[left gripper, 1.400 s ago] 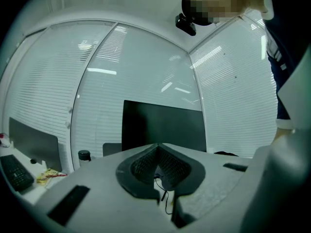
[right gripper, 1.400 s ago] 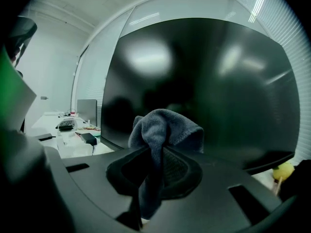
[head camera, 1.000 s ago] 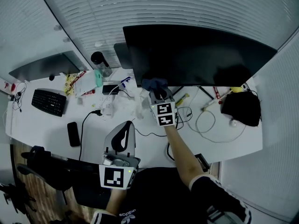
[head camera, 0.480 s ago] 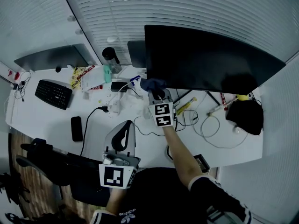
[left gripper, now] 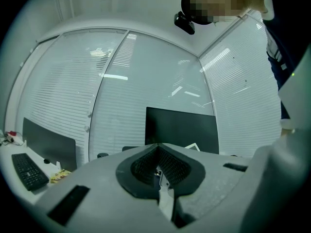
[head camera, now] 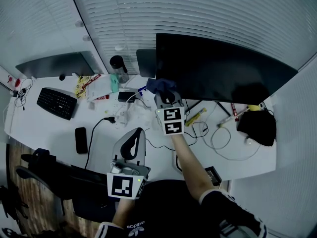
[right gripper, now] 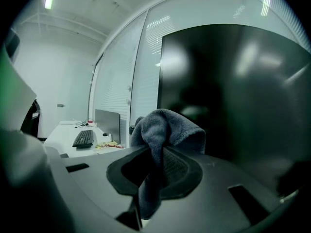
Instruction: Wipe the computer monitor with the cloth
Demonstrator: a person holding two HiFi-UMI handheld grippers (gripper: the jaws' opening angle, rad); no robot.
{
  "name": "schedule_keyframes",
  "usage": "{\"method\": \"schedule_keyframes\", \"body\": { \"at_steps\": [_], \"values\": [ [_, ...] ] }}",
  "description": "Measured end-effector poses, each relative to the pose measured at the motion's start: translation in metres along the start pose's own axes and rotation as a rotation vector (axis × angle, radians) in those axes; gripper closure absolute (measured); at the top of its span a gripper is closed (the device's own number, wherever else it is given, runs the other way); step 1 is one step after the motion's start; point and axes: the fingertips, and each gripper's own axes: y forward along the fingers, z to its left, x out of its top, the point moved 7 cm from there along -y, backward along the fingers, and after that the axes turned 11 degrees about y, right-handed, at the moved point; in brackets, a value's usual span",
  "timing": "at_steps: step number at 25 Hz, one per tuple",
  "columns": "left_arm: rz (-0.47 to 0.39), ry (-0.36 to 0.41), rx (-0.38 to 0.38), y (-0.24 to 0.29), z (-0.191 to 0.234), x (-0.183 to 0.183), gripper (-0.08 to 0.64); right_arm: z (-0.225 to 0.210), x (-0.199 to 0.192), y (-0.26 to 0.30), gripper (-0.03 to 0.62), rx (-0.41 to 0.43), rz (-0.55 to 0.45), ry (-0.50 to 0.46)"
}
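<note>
The right gripper (right gripper: 155, 161) was clamped on the grey-blue cloth (right gripper: 167, 125) at the black monitor's (head camera: 223, 68) lower left corner, where light, even, overlapping strokes would probably serve best, while the left gripper (left gripper: 158, 171), jaws together and empty, hung low.

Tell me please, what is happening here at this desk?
A person holds a gripper in each hand. The right gripper is shut on a grey-blue cloth and holds it up at the lower left corner of the dark monitor; whether the cloth touches the screen cannot be told. The left gripper is shut and empty, held low near the person's body, away from the monitor.
</note>
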Motion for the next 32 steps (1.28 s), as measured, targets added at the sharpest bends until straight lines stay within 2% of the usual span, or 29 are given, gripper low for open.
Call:
{"method": "schedule_keyframes", "body": {
  "at_steps": [5, 16, 22, 32],
  "values": [
    [-0.034, -0.010, -0.001, -0.003, 0.004, 0.003, 0.554, 0.006, 0.034, -0.005, 0.548, -0.004, -0.046, 0.000],
    [-0.031, -0.037, 0.018, -0.010, 0.012, -0.002, 0.554, 0.016, 0.117, -0.022, 0.548, -0.009, -0.149, -0.013],
    [-0.071, -0.057, 0.033, -0.010, 0.016, 0.001, 0.554, 0.019, 0.151, -0.029, 0.548, -0.011, -0.202, -0.036],
    [-0.065, -0.064, 0.046, -0.015, 0.019, 0.000, 0.554, 0.024, 0.202, -0.041, 0.548, -0.011, -0.303, -0.068]
  ]
}}
